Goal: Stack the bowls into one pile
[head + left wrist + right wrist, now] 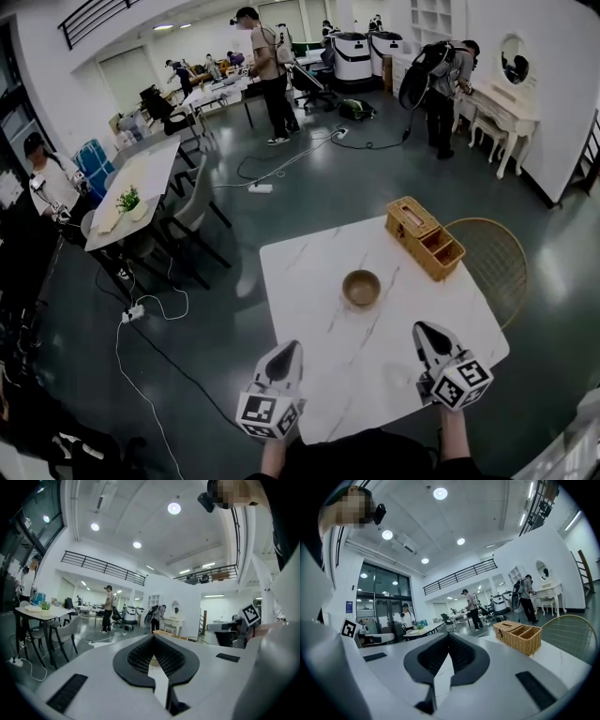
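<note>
One wooden bowl [361, 288] is being shown on the white bench [309, 272], near its middle. It is standing upright with its opening facing the ceiling, and being round it is showing no long axis. Whether more bowls are nested inside it cannot be told.

One wicker basket [425, 238] is being carried at the bench's far right corner, apart from the bowl, with its long side running from far left to near right. One gold wire chair [492, 258] is being seen just beside the bench's right edge.

Two hand-held grippers are being held over the near edge of the bench, well apart from the bowl and pointing away toward the far side. The left hand-held gripper [291, 349] is being held at the near left with its jaws pressed together on nothing. The right hand-held gripper [422, 329] is being held at the near right, likewise pressed together and empty.
</note>
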`<action>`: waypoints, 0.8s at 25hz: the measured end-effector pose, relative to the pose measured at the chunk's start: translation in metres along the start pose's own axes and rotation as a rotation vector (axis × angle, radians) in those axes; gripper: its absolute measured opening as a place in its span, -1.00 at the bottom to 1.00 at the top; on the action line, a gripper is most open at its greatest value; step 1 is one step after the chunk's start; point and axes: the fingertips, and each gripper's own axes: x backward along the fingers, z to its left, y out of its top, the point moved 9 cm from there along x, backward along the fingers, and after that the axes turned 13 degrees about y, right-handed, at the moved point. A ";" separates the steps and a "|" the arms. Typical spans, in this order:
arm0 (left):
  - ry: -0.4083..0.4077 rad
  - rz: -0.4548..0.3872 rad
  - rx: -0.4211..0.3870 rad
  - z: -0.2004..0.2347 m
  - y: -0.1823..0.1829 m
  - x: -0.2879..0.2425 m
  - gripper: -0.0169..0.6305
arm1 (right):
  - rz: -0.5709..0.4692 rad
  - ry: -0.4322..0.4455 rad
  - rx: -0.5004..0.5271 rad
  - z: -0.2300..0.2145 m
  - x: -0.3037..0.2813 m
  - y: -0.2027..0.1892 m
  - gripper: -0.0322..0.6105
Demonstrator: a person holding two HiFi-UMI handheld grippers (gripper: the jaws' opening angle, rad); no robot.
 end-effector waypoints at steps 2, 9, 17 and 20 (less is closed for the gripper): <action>0.009 -0.003 -0.006 0.004 0.000 0.000 -0.91 | -0.002 -0.003 -0.003 0.000 -0.001 -0.001 -0.86; 0.032 -0.012 -0.012 0.009 0.001 0.001 -0.91 | -0.004 -0.016 0.009 -0.003 -0.001 -0.001 -0.86; 0.041 -0.007 -0.024 0.008 0.001 0.001 -0.91 | 0.001 -0.053 0.014 -0.006 0.003 -0.002 -0.86; 0.041 -0.003 -0.025 0.008 0.000 0.001 -0.91 | 0.001 -0.062 0.013 -0.008 0.004 -0.004 -0.86</action>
